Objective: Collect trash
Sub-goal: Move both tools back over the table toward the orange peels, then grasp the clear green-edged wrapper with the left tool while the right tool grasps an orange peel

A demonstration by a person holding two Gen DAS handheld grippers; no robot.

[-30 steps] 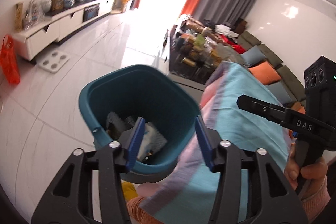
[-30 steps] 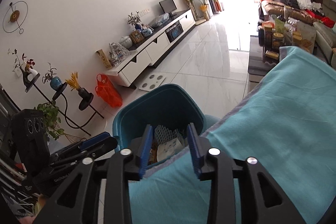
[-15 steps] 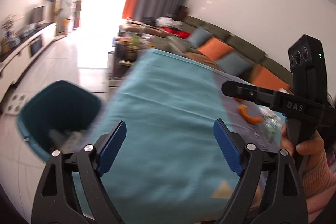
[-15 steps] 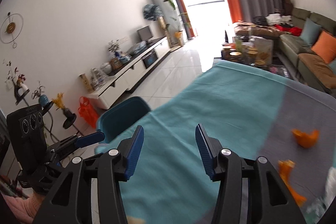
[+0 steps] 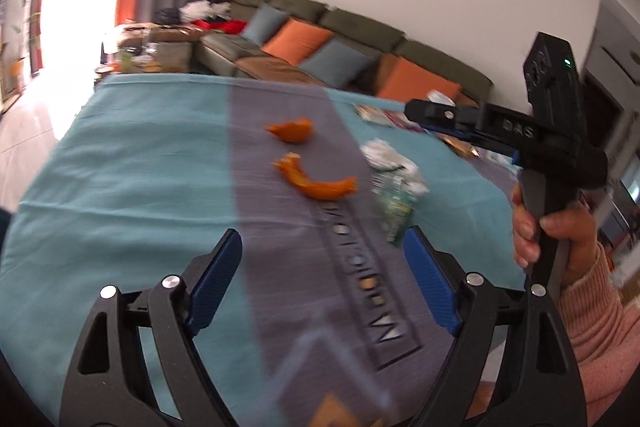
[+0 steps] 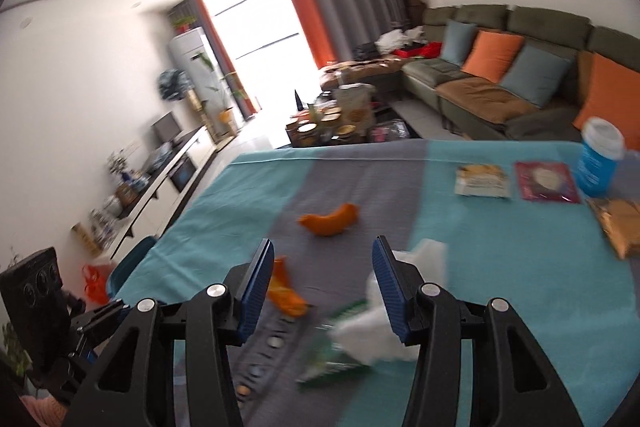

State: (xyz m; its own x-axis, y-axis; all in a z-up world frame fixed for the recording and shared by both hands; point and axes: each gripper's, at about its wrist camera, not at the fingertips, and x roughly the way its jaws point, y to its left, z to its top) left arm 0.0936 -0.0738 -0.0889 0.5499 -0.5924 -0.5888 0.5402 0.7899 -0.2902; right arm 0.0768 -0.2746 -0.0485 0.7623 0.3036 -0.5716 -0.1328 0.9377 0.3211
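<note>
Left wrist view looks down over the left gripper (image 5: 322,277), whose jaws are closing from wide with nothing between them, above a teal and grey tablecloth (image 5: 120,187). Ahead lie two orange peels (image 5: 316,183) and, just right of them, a crumpled white tissue (image 5: 390,157) on a green wrapper (image 5: 394,211). The right gripper (image 6: 322,291), held by a hand (image 5: 560,239), stands part open and empty over the same trash. A blue cup (image 6: 598,163) sits far right.

Two orange peels (image 6: 330,221) lie on the teal-and-grey tablecloth (image 6: 500,247), crumpled white tissue (image 6: 372,339) beside them.
</note>
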